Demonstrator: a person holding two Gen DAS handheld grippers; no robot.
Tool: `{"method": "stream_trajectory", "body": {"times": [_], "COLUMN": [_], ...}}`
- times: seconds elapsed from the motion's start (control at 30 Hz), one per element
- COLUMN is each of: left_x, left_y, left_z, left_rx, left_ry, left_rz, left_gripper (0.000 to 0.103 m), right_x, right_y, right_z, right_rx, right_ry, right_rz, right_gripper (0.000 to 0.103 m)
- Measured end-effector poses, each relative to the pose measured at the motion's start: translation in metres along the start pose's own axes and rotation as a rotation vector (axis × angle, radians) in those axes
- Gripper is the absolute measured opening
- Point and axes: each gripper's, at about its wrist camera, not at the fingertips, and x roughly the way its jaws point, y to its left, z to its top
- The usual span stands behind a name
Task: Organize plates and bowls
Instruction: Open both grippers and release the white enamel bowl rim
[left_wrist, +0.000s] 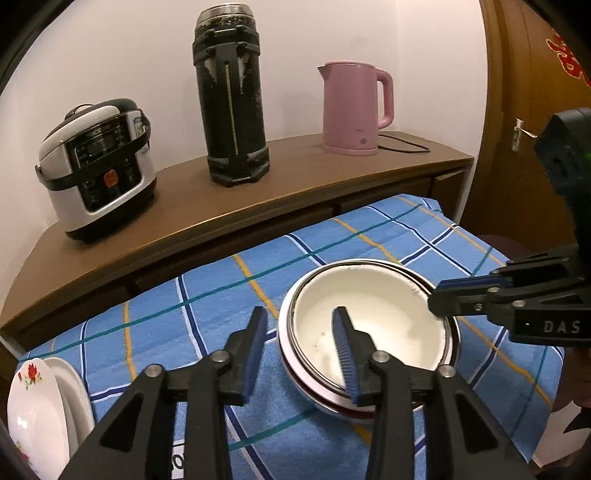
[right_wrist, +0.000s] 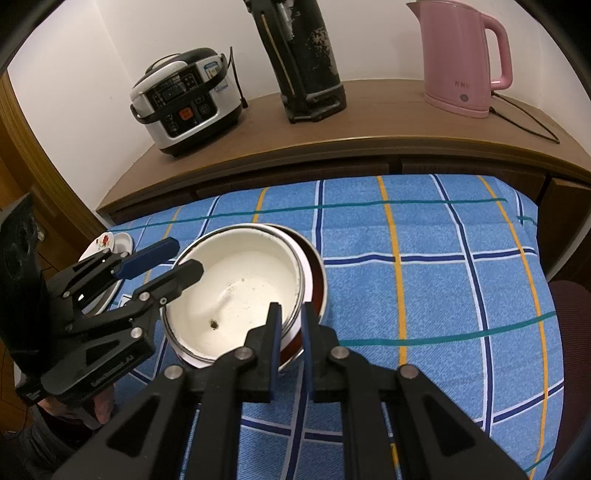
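Observation:
A white enamel bowl sits nested in a red-and-white bowl on the blue checked cloth. My left gripper is open, one finger inside the white bowl and one outside its left rim. My right gripper is shut on the near rim of the nested bowls; the red inside of the outer bowl shows on the right. It shows at the bowl's right rim in the left wrist view. White plates with a red flower lie stacked at the cloth's left edge.
A wooden sideboard behind the cloth carries a rice cooker, a tall black thermos and a pink kettle with its cord. A wooden door stands at the right. A dark red chair seat lies beyond the cloth's right edge.

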Motion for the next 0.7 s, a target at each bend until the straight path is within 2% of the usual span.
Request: {"method": "stream_trajectory", "body": {"times": [0.03,0.07,0.1,0.13,0.17,0.23,0.3,0.33,0.43,0.7], "left_x": [0.001,0.002,0.002,0.004,0.006,0.020,0.028,0.029,0.028,0.029], "left_y": [0.001,0.003,0.005,0.008,0.011,0.020,0.030,0.035,0.038,0.025], "left_z": [0.000,0.000,0.000,0.000,0.000,-0.003,-0.006,-0.007,-0.008,-0.010], "left_rx": [-0.004,-0.009,-0.017,-0.029,-0.040,-0.089,-0.153,-0.185,-0.225,-0.206], "left_ry": [0.002,0.003,0.002,0.006,0.020,0.098,0.143,0.152,0.155,0.170], "left_rz": [0.012,0.031,0.052,0.068,0.073,0.051,0.004,-0.029,-0.059,-0.117], "left_gripper": [0.062,0.068,0.075,0.077,0.079,0.081,0.081,0.081,0.081,0.081], "right_x": [-0.003,-0.005,-0.008,-0.010,-0.011,-0.009,-0.005,-0.003,0.002,0.014], "right_y": [-0.002,-0.003,-0.004,-0.005,-0.006,-0.007,-0.008,-0.008,-0.008,-0.008], "right_z": [0.000,0.000,0.001,0.002,0.003,0.003,0.001,0.001,-0.001,-0.006], "right_rx": [0.011,0.014,0.016,0.016,0.016,0.019,0.026,0.028,0.032,0.059], "right_ry": [-0.019,-0.035,-0.055,-0.069,-0.075,-0.069,-0.059,-0.055,-0.048,-0.023], "right_rz": [-0.003,-0.011,-0.027,-0.038,-0.045,-0.044,-0.034,-0.031,-0.020,0.013], "right_gripper": [0.013,0.017,0.031,0.040,0.055,0.057,0.057,0.057,0.057,0.056]}}
